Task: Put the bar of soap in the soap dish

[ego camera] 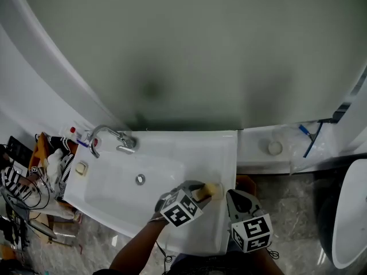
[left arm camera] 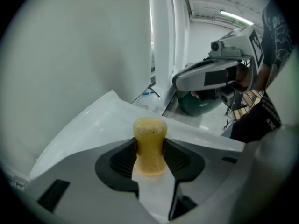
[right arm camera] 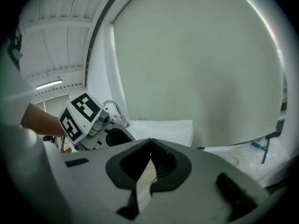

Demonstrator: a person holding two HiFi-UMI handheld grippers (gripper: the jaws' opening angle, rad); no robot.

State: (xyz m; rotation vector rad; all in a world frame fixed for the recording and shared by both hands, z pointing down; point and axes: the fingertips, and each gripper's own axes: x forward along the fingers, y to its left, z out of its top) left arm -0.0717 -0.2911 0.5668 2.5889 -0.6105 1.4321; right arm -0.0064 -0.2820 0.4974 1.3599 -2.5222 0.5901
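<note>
A yellow bar of soap (left arm camera: pixel 149 146) stands on end between the dark pads of my left gripper (left arm camera: pixel 150 158), which is shut on it. In the head view the soap (ego camera: pixel 212 190) hangs over the right part of the white sink (ego camera: pixel 172 153), with the left gripper (ego camera: pixel 202 192) behind it. My right gripper (ego camera: pixel 236 196) is just to the right, past the sink's right edge. Its jaws meet at the tips in the right gripper view (right arm camera: pixel 150 143), with nothing held. A small beige dish-like thing (ego camera: pixel 81 168) sits on the sink's left rim below the faucet (ego camera: pixel 109 136).
A white ledge (ego camera: pixel 287 153) right of the sink carries a small round white object (ego camera: pixel 275 148) and a blue-handled item (ego camera: pixel 309 137). Bags and clutter (ego camera: pixel 51 165) lie left of the sink. A grey wall stands behind it. A white curved fixture (ego camera: pixel 350 216) is at the far right.
</note>
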